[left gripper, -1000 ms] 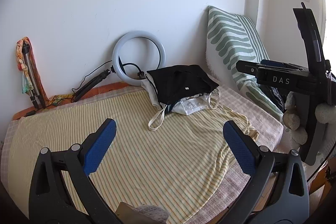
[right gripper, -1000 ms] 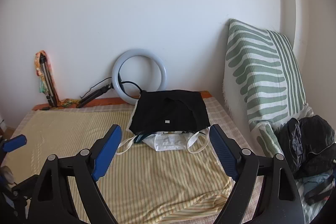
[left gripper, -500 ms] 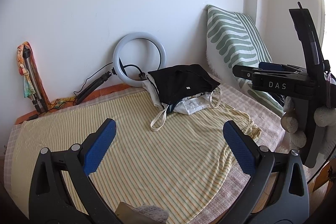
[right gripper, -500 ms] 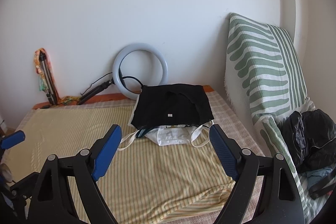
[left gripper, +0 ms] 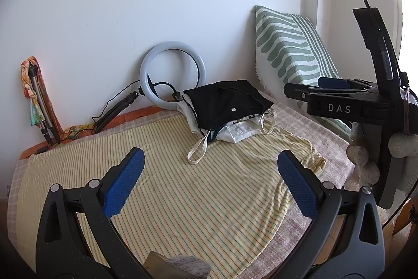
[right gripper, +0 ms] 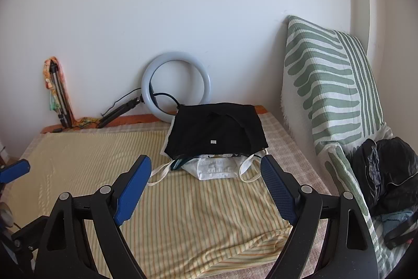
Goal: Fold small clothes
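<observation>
"DAS" on right tongs (left gripper: 303,93)

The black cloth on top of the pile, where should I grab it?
Probably the black cloth's near edge, coming from the front: that edge overhangs the white garment beneath, so a pad can slip under. Both tools are open and empty.

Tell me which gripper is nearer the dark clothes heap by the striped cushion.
Right. The right gripper hangs open with the dark clothes heap close off its right side; the left gripper, also open, sits further left, beyond it.
</observation>
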`<state>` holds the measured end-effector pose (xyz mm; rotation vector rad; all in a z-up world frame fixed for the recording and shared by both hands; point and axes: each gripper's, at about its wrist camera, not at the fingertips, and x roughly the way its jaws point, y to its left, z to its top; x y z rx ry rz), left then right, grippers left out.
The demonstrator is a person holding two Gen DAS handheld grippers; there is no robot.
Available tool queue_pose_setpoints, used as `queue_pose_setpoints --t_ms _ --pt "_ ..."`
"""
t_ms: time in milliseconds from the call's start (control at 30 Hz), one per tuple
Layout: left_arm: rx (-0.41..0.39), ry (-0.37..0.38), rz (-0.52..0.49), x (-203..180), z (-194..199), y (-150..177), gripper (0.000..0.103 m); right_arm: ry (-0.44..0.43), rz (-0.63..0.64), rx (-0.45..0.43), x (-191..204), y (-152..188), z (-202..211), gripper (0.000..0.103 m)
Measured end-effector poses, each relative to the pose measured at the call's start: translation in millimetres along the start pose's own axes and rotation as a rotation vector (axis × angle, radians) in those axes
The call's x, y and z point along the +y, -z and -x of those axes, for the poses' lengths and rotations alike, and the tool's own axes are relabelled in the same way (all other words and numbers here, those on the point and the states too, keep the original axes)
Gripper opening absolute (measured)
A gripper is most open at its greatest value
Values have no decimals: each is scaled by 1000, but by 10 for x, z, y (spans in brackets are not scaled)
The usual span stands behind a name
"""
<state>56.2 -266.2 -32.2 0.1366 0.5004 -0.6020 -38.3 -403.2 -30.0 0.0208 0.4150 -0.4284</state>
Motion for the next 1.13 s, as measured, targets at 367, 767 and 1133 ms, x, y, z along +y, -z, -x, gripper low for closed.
queue_pose_setpoints --t_ms 367,767,1133 --pt "0 -4 -29 14 8 10 103 -9 13 -2 22 17 -2 86" --pt "-11 -13 -43 73 44 3 103 -6 16 11 28 47 -29 86" --pt "-11 -13 -44 94 35 16 103 -9 20 21 24 78 -71 86"
